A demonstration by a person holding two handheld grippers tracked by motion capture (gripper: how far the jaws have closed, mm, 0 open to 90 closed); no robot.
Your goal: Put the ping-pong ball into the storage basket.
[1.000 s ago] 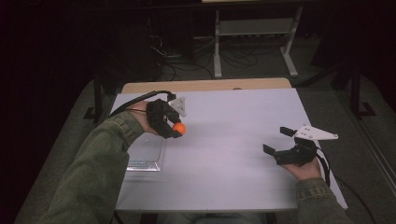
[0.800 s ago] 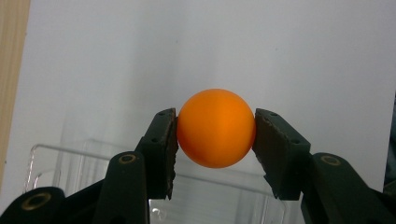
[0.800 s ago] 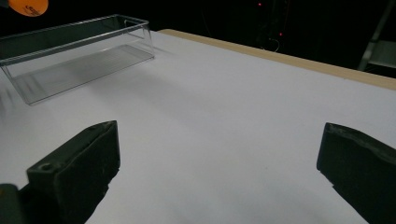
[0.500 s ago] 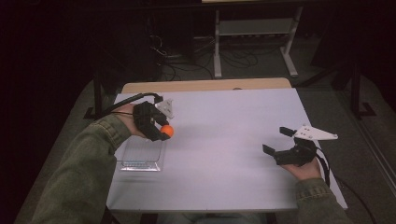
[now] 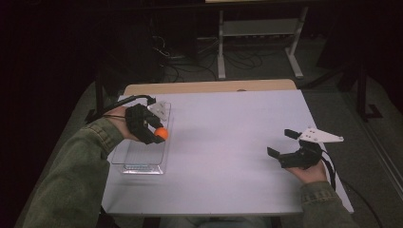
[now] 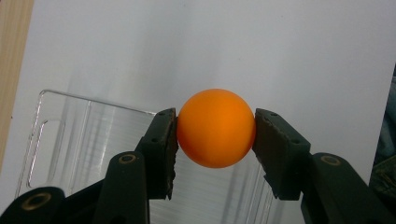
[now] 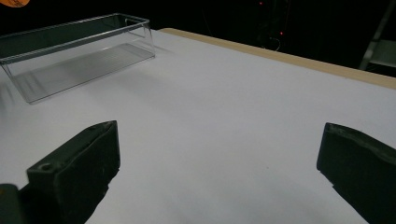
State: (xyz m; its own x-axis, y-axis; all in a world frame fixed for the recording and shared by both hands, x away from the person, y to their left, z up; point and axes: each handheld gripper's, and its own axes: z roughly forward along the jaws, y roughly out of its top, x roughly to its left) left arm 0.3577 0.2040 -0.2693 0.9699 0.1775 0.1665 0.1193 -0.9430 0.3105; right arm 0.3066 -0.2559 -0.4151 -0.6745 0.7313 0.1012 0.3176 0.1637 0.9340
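Setting: white table (image 5: pixel 228 142) with a wooden strip along its far edge, in a dark room; a metal stand and loose cables on the floor beyond.

High view, left gripper (image 5: pixel 154 135): held over the clear tray (image 5: pixel 140 167) at the table's left side, jaws closed on the orange ball (image 5: pixel 162 133). A green sleeve comes in from the lower left.

High view, right gripper (image 5: pixel 283 146): resting low at the table's right side, well apart from the tray, jaws spread wide, nothing between them.

Left gripper view, fingers: both black pads (image 6: pixel 164 144) press on opposite sides of the ball (image 6: pixel 215 127), which sits between the jaw tips.

Left gripper view, ball: plain orange, round, smooth, matt, no markings visible. It hangs above the tray (image 6: pixel 56 135), clear of its ribbed floor.

Left gripper view, tray: transparent, rectangular, with a slot handle at one end.

Right gripper view, fingers: two pads (image 7: pixel 88 158) stand far apart over bare table (image 7: pixel 224 116), holding and touching nothing.

Right gripper view, tray (image 7: pixel 74 56): near the top left corner, long side facing the camera; an orange sliver, the ball (image 7: pixel 14 3), at the upper left edge.
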